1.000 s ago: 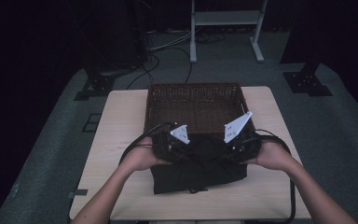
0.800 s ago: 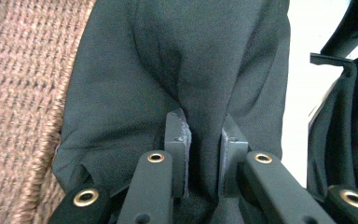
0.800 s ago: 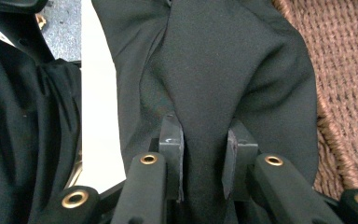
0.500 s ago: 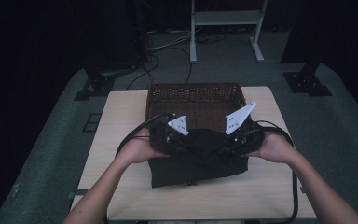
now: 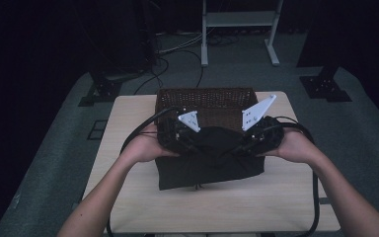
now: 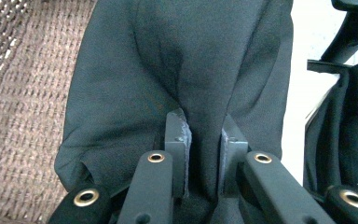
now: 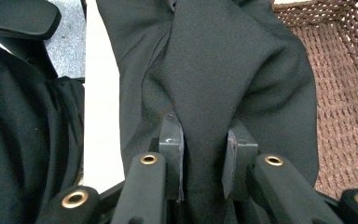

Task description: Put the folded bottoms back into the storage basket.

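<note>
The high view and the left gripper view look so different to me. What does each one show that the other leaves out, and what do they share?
The high view alone takes in the whole wooden table, the person's hands and forearms, the right tongs as well as the left tongs, and the floor with cables and stands behind.

The left gripper view alone shows, up close, the left tongs closed on a fold of the black cloth, and the cloth's creases.

Both show the black cloth and the brown wicker basket next to it.
</note>
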A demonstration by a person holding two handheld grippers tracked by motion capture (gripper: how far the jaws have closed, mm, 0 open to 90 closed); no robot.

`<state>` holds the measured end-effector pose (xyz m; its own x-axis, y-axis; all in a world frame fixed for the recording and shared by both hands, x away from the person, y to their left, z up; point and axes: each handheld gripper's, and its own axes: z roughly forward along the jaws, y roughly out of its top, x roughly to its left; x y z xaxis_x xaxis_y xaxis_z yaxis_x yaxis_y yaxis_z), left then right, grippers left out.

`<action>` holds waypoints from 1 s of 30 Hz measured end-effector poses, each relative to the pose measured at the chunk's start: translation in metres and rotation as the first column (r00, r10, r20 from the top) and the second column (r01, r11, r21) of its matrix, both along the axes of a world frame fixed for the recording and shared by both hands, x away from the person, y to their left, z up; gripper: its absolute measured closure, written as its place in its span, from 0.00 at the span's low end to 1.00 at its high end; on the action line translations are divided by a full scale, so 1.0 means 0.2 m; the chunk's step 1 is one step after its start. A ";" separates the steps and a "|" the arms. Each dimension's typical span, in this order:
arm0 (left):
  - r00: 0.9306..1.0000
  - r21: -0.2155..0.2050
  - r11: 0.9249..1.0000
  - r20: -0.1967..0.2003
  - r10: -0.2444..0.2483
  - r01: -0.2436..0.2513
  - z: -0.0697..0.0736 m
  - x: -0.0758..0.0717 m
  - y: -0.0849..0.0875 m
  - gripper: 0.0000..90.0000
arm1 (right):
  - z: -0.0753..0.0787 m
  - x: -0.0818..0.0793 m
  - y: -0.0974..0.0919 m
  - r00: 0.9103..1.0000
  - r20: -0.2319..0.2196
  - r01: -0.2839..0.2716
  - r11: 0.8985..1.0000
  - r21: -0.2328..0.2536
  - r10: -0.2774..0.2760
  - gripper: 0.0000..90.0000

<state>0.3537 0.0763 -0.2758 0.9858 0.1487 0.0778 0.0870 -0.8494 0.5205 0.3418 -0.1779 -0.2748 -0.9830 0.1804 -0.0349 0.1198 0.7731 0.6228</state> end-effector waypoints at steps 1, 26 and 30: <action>1.000 -0.001 1.000 0.002 -0.001 0.001 0.01 0.00 0.00 0.87 | 0.01 0.00 0.00 1.000 0.004 -0.002 1.000 0.000 0.002 0.80; 0.999 0.014 1.000 0.038 -0.001 0.000 0.26 0.10 0.00 0.87 | 0.26 0.08 0.01 0.999 0.048 0.007 1.000 0.020 -0.008 0.80; 0.999 0.016 1.000 0.041 -0.002 0.001 0.29 0.12 0.00 0.87 | 0.28 0.09 0.00 0.999 0.053 0.011 1.000 0.026 -0.013 0.80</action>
<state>0.3775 0.0754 -0.2170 0.9821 0.1453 0.1202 0.0646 -0.8580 0.5096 0.3595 -0.1775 -0.2182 -0.9777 0.1936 -0.0818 0.0954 0.7556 0.6480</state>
